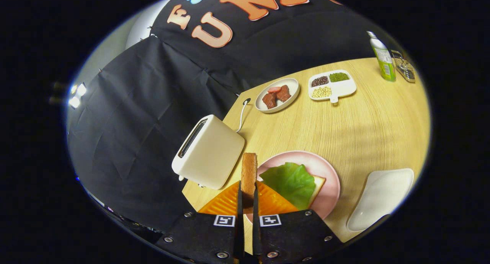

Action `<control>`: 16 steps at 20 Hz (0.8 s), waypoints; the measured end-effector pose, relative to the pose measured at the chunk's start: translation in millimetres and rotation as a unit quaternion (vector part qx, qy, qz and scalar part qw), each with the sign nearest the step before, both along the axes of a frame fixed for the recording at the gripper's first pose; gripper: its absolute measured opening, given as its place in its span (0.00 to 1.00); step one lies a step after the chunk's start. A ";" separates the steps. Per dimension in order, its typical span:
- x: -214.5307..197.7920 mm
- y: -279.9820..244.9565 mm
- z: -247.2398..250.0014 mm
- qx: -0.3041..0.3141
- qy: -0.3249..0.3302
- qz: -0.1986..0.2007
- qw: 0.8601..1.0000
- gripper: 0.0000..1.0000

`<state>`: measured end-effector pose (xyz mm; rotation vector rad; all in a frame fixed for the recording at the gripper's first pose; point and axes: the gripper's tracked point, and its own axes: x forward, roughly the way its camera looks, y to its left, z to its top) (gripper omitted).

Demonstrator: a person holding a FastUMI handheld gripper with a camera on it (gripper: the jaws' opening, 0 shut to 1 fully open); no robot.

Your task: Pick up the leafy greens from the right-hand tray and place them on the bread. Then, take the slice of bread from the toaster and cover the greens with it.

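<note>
My gripper (248,197) is shut on a slice of toasted bread (249,172), held edge-on and upright between the fingers. Just right of the fingers a green leaf (291,181) lies on a slice of bread (318,184) on a pink plate (329,170). The cream toaster (208,153) stands left of the held slice, near the table's edge, its slot facing up and left. A white tray (383,197) sits to the right of the pink plate.
A white plate with meat pieces (277,95) and a divided dish of beans (332,86) stand at the far side of the wooden table (363,126). A green bottle (384,57) and a wire rack (405,67) are at the far right. The toaster's cord (242,114) trails behind it.
</note>
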<state>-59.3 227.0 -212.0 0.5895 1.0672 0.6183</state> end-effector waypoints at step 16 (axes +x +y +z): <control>7.4 -60.3 -25.4 -0.148 -0.135 -0.031 0.979 0.51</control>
